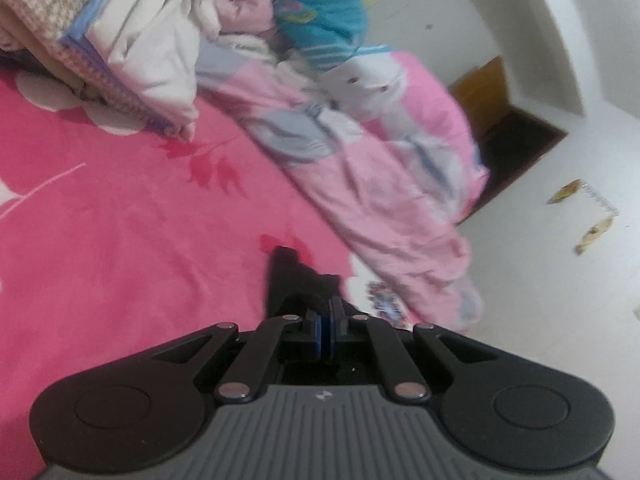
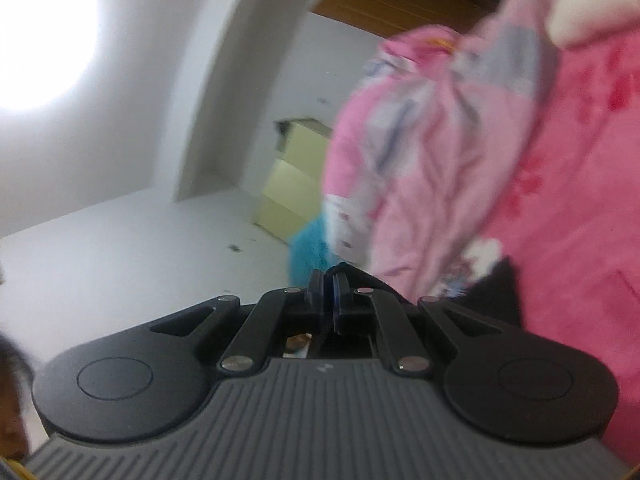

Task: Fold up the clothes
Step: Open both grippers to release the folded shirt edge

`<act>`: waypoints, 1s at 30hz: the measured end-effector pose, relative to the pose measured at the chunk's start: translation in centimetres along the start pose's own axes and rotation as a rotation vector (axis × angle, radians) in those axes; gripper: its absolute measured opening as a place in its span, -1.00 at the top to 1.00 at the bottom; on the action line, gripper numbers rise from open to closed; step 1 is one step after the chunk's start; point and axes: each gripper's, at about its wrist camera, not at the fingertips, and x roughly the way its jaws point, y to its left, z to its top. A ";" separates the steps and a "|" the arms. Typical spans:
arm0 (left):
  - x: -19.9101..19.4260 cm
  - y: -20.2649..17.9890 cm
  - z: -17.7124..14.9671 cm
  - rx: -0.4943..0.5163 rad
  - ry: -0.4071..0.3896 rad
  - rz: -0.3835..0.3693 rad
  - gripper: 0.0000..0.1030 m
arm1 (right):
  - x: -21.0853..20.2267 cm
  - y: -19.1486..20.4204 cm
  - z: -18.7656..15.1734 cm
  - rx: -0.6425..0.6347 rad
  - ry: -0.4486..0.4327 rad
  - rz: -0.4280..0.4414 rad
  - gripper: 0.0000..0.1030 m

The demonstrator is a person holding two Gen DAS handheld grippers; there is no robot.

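A piece of black garment (image 1: 286, 270) sticks out of my left gripper (image 1: 325, 320), whose blue pads are pressed together on it just above the pink flowered bed sheet (image 1: 120, 220). In the right wrist view, my right gripper (image 2: 329, 284) is also shut, and black cloth (image 2: 498, 288) runs from its tips off to the right, against the pink sheet (image 2: 580, 200). Both views are blurred, and most of the garment is hidden behind the gripper bodies.
A crumpled pink patterned quilt (image 1: 380, 184) lies along the bed's far side, with a teal garment (image 1: 316, 4) on top. Folded bedding (image 1: 120, 40) is stacked at the upper left. Beyond are white walls, a wooden bed frame (image 1: 508, 128) and pale yellow boxes (image 2: 292, 184).
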 end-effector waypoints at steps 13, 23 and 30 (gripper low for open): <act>7.7 4.4 1.2 -0.134 0.103 0.032 0.02 | 3.5 -8.4 -0.1 0.202 0.028 -0.265 0.88; 1.4 4.4 1.8 -0.180 0.025 -0.022 -0.17 | -1.0 -7.3 -0.1 0.315 -0.154 -0.284 0.45; -6.1 1.3 -0.7 -0.067 0.120 -0.068 -0.27 | -7.4 0.0 -2.2 0.354 -0.129 -0.253 0.07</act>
